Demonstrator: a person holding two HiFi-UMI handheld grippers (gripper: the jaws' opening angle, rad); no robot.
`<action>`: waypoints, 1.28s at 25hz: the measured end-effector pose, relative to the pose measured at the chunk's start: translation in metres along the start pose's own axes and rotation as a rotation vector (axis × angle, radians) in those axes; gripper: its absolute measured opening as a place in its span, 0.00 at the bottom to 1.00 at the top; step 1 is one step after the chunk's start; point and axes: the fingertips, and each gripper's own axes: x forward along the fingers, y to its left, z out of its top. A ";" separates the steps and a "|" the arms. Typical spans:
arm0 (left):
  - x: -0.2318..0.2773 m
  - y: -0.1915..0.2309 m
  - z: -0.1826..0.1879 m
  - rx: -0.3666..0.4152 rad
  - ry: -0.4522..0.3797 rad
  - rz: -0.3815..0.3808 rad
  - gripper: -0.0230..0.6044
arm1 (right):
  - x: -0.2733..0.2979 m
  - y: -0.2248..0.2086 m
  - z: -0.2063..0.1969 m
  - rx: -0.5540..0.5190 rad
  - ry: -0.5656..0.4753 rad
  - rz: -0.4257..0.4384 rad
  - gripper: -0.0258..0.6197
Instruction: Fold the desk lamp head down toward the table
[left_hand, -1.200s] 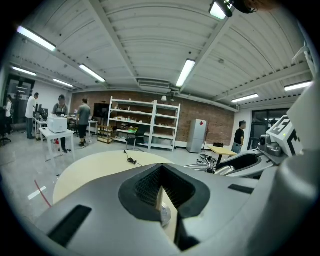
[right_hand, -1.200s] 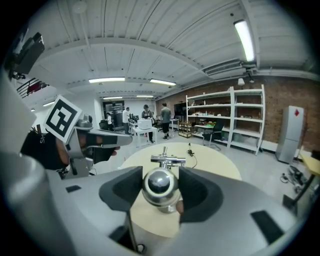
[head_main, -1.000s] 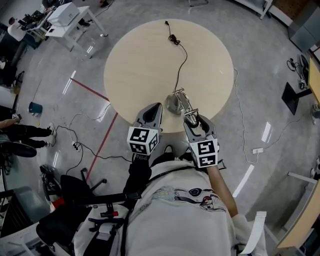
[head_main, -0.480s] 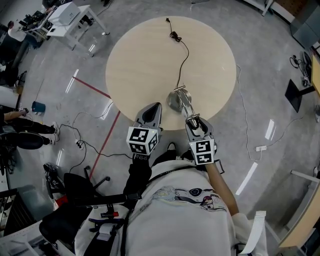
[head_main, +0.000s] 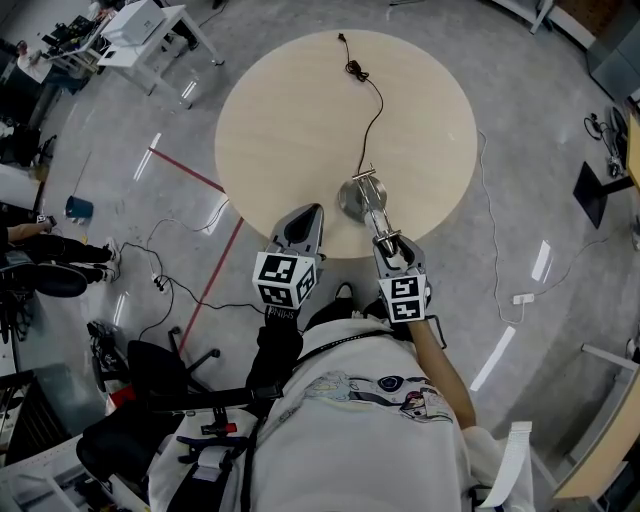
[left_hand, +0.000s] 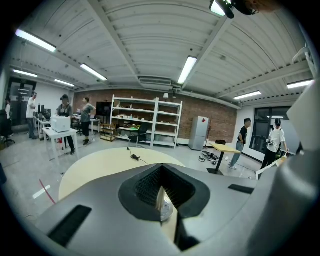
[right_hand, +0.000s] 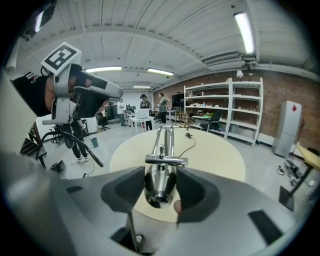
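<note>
**Ana:** Right gripper (head_main: 392, 247)?

**Ben:** Its jaws have just been closing. The pads sit against the shiny metal cone-shaped lamp head (right_hand: 160, 186) between them.

**Ana:** Beyond?

**Ben:** The twin-rod lamp arm (right_hand: 165, 137) runs ahead over the pale round table (head_main: 290, 110). Beside it, the left gripper (head_main: 306, 214) is closed and empty.

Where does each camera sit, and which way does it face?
Head view: on the head, facing down at the table; shows left gripper, right gripper, torso.
Left gripper view: on that gripper, facing across the table; shows its shut jaws.
Right gripper view: on that gripper, facing the lamp head between its jaws, just closing.
Shared: the table.
</note>
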 end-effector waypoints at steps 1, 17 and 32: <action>0.000 0.000 0.000 0.000 0.001 0.000 0.03 | 0.002 0.000 -0.002 0.001 0.002 0.000 0.35; -0.004 0.003 -0.001 0.001 0.007 0.004 0.03 | 0.023 -0.001 -0.023 0.015 0.067 -0.003 0.33; -0.006 0.007 -0.003 -0.008 0.001 0.007 0.03 | 0.036 -0.002 -0.035 0.025 0.123 0.004 0.33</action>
